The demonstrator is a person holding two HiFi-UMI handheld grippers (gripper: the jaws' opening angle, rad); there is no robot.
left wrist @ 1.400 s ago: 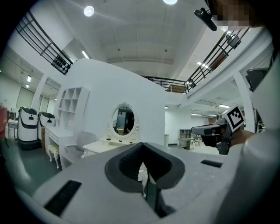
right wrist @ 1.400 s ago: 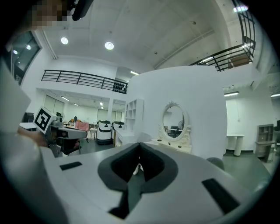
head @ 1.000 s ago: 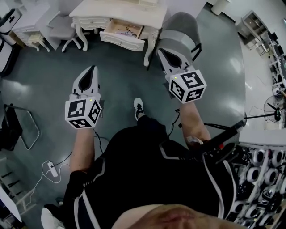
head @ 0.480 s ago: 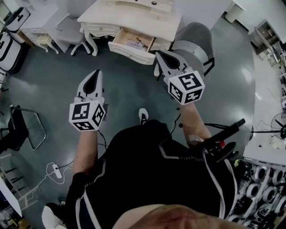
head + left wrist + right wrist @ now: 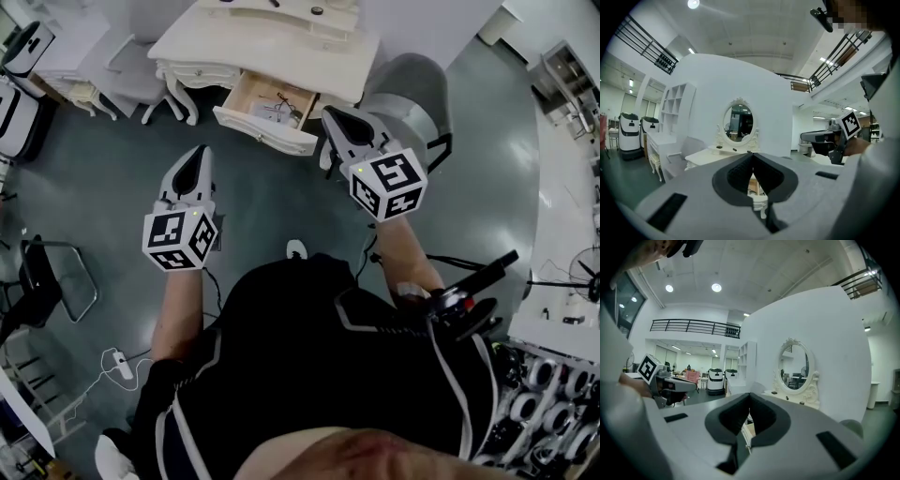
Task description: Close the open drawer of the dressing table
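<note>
The person's arms reach forward over the grey floor (image 5: 103, 187). The left tongs (image 5: 196, 155), at 11 o'clock, and the right tongs (image 5: 334, 116), at 1 o'clock, are each pressed together and hold nothing. Over the past second the person has walked closer. The drawer (image 5: 262, 117), at 12 o'clock, has slid down the head view towards the tongs, and the right pair's tip now lies just beside its right front corner. Whether they touch I cannot tell. The drawer is still pulled well out, with small items inside, so I judge the push is about to begin. Beyond it, the dressing table (image 5: 187, 47) has a cream surface (image 5: 281, 37) below an oval mirror (image 5: 738, 123). A grey chair (image 5: 412, 80) stands at 1 o'clock. White walls and a railed balcony lie farther off.
</note>
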